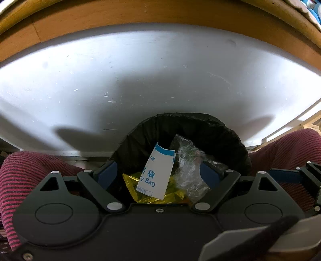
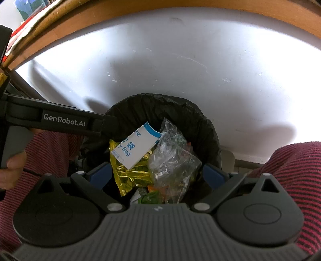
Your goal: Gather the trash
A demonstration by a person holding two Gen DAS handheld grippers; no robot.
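Black plastic film lines the trash bin (image 2: 202,124), its crinkled edge folded over a round rim. The bin stands between the person's knees, which are clad in red-and-dark ribbed fabric (image 2: 297,160), and just below the edge of a white table (image 2: 180,66). The tabletop is smooth, lightly scuffed and bordered by a curved wooden band (image 1: 160,18).

Contents of the bin, all loose:
- A flat white paper bag (image 2: 136,146) with a blue stripe and blue print, lying tilted on top.
- A crumpled gold foil wrapper (image 2: 128,176), glossy, beneath the paper bag.
- A clear, wrinkled plastic bag (image 2: 172,160) to the right of the paper bag, touching it.
- Green and orange scraps at the bottom, too small to identify.

The left gripper (image 1: 158,174) points steeply down over the bin mouth. Its blue-padded fingers (image 1: 108,174) stand wide apart with the trash below and between them; nothing is pressed by the pads. In the right wrist view its dark body reaches in from the left across the bin rim, held by a hand (image 2: 12,170).

The right gripper (image 2: 158,174) also hangs over the bin, jaws spread wide and empty.
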